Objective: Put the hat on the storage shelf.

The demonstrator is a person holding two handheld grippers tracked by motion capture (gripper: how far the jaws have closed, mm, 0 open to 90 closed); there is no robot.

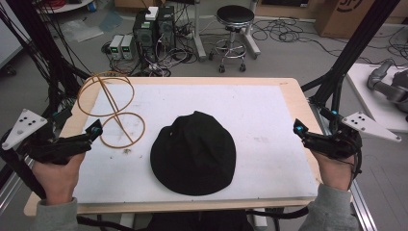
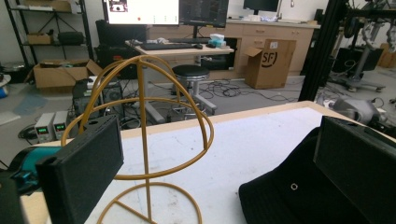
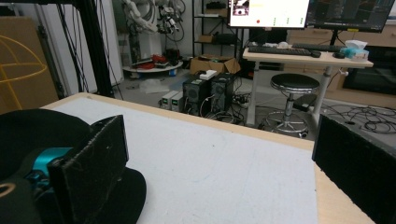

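Observation:
A black bucket hat lies crown up in the middle of the white mat, toward the front edge. A gold wire hat stand rises at the mat's back left, a round base under a domed cage. My left gripper hovers open at the left edge, just in front of the stand's base, nothing between its jaws. The left gripper view looks past both jaws at the stand and the hat's brim. My right gripper is open at the right edge, well clear of the hat.
The table has a wooden rim around the white mat. Black frame posts stand at both sides. Behind the table are a stool, power supplies and loose cables on the floor.

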